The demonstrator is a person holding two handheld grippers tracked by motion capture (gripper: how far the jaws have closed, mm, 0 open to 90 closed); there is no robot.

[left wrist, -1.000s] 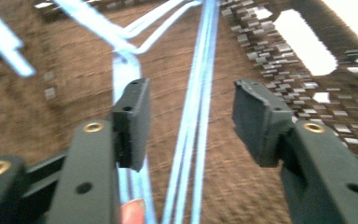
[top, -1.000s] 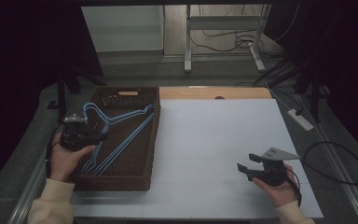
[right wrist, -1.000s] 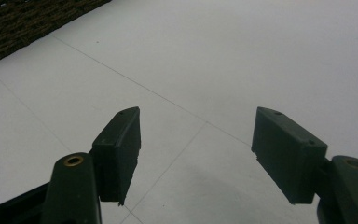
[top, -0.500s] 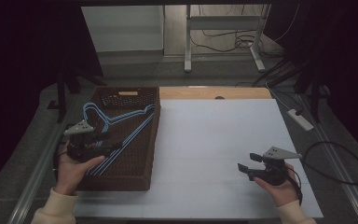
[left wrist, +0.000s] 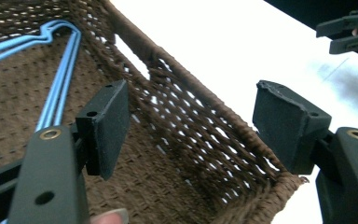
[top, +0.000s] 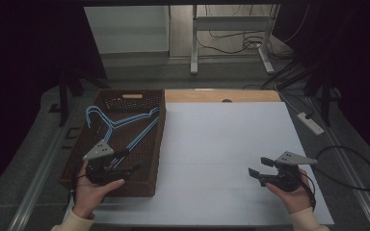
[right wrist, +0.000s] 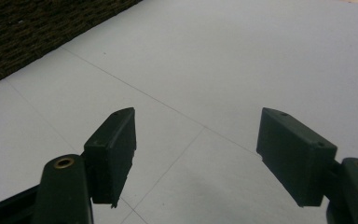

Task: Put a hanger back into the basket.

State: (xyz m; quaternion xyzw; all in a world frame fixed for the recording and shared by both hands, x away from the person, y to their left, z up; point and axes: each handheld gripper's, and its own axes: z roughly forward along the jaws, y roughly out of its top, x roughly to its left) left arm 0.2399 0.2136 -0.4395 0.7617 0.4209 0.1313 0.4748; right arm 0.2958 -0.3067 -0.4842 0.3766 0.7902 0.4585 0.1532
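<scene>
Our left gripper [top: 125, 163] hangs over the near end of the brown woven basket [top: 150, 185], its jaws having just opened wide with only the basket's near right corner between them. The blue wire hangers [top: 125, 126] lie inside toward its far end. Our right gripper [top: 260, 169], empty and wide open, hovers near the white bench's [top: 221, 139] near right corner.

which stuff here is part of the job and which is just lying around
Part of the job:
- blue hangers, lying in the basket
- brown woven basket
- left gripper, open over the basket
- right gripper, open over the white tabletop

Just lying about:
- white power strip by the table's right edge
- cables on the floor behind
</scene>
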